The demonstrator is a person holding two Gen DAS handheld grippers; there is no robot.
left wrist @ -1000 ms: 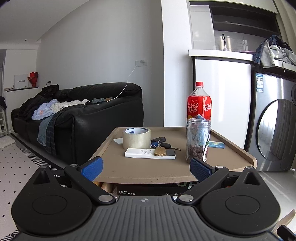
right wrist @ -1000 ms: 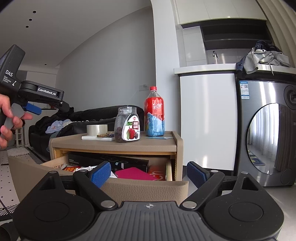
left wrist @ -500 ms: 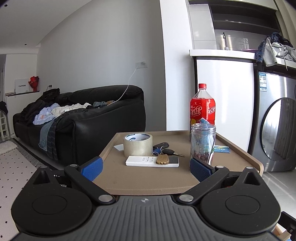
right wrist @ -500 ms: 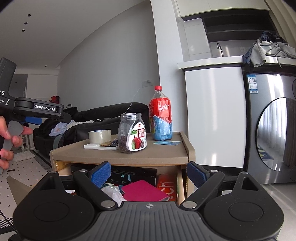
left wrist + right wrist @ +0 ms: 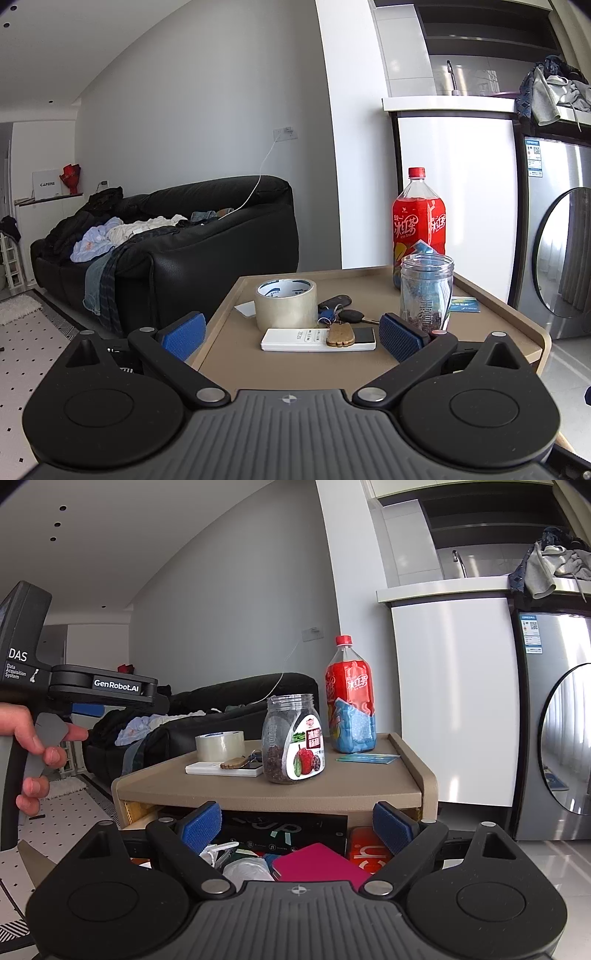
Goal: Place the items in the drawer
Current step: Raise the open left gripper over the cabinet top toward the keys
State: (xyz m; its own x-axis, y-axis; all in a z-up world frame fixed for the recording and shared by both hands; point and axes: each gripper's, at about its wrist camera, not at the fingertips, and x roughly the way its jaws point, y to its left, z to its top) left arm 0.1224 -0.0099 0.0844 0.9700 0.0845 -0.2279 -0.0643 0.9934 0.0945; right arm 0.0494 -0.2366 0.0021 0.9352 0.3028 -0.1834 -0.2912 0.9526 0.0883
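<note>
Both the left tongs (image 5: 291, 334) and right tongs (image 5: 295, 827) gaped wide, empty, touching nothing. The white remote (image 5: 317, 339) lay flat on the desk (image 5: 491, 295), long axis crosswise, just before the tape roll (image 5: 286, 308); the drawer (image 5: 321, 860) below stood open.

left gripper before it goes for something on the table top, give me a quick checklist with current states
1. Left gripper open and empty: ok, both blue pads spread, nothing between them.
2. Right gripper clear of the table top: ok, open and low over the drawer.
3. Drawer open to take items: ok, though already crowded with a pink case and a plastic bag.
4. White remote free to lift: not ok, the wooden key fob lies across it.
5. Jar clear of the approach: cannot tell, it stands close behind the right-hand pad.
6. Tape roll reachable: ok, lying flat, nothing on it.
</note>
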